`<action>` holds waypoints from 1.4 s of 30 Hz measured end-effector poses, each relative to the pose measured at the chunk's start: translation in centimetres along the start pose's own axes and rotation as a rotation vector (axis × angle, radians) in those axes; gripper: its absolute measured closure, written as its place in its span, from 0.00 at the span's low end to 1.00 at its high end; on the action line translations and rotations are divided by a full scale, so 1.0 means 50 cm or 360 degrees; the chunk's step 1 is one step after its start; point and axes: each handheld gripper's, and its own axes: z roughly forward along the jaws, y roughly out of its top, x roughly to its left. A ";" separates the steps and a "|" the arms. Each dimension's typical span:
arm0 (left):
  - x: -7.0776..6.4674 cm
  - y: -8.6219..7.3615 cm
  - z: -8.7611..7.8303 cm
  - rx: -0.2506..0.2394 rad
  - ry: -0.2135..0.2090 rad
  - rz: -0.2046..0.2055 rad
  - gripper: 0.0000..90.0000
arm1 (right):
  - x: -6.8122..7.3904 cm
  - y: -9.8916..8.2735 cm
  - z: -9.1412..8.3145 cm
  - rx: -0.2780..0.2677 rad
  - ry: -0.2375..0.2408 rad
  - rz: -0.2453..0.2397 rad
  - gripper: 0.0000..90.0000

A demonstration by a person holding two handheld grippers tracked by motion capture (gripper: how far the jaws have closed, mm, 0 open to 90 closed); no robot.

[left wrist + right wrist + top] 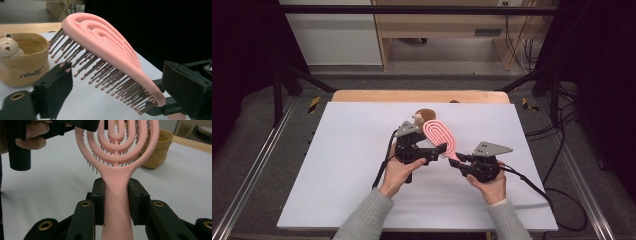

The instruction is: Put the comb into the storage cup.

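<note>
So the pink hairbrush (440,137) is held up off the desk (337,165), and the right tool (460,159) has its two black jaws clamped tight on the handle, one on each side, as the right gripper view shows (116,202). The brush head sticks out forward from that tool, tilted, bristles facing the left side.

The left tool (438,148) sits right at the brush head. In the left gripper view its jaws stand wide apart, with the bristle side of the brush (107,62) hanging between and above them. One jaw is just under the bristle tips, and I can't tell if it actually touches them.

The brush is smooth matte plastic, a teardrop shape with looped ribs and open slots through the back, plus lots of thin brownish bristles with little rounded tips.

Past the left tool there's one tan basket (27,62), looks like soft paper or fabric with a rolled rim and some script lettering, and a small cream bear figure (8,47) perched on its edge.

Count: one brush, one basket, one bear, two tools. The desk top is plain white.
</note>
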 end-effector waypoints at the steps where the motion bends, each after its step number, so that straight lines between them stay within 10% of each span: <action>1: 0.000 0.000 0.001 -0.0002 -0.0001 -0.0005 0.14 | 0.001 0.000 0.001 -0.0002 -0.0004 -0.0004 0.78; 11: -0.005 -0.002 0.008 -0.0010 -0.0030 -0.0043 0.34 | 0.002 0.000 0.001 -0.0015 0.0001 -0.0014 0.78; 42: -0.015 0.001 0.007 -0.0050 -0.0003 -0.0187 0.51 | 0.004 -0.003 0.007 -0.0072 -0.0040 -0.0065 0.77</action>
